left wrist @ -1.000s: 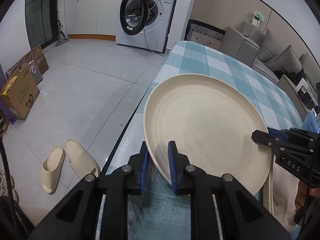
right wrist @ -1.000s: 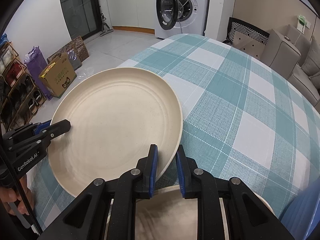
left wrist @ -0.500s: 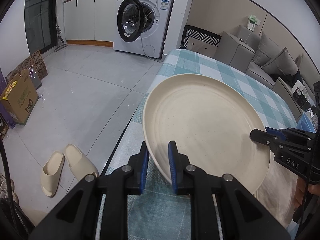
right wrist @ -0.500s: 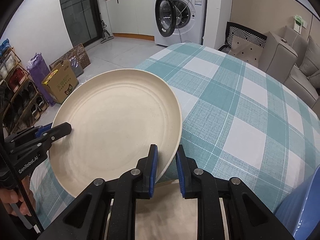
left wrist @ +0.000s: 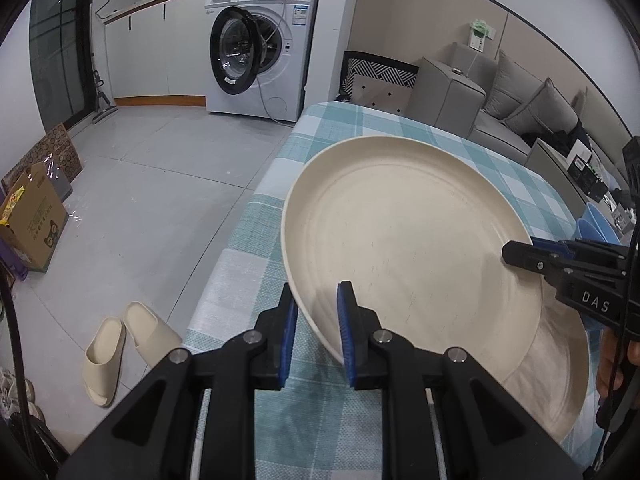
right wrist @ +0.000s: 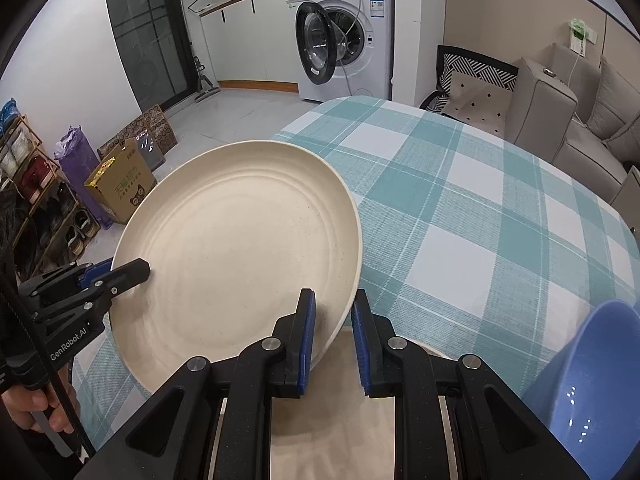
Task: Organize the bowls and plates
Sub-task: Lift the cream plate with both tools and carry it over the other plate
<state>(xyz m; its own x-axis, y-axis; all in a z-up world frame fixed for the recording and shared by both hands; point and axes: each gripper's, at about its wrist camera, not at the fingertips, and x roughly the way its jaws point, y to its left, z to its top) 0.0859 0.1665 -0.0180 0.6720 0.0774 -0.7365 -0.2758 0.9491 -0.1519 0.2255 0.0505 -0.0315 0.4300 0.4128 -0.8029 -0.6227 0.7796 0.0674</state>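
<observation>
Left gripper (left wrist: 316, 320): left wrist view; blue pads pinch the near rim of the cream plate (left wrist: 400, 248), which hangs tilted above the checked tablecloth (left wrist: 256, 248).
Right gripper (left wrist: 520, 254): same view; clamps the plate's opposite rim, likely to share the load and keep it steady.
Second plate (left wrist: 560, 376): lies on the cloth directly below the held plate.
Right gripper, own view (right wrist: 332, 332): pads pinch the plate's (right wrist: 240, 256) edge.
Blue bowl (right wrist: 592, 372): right of the plate, apart from it.
</observation>
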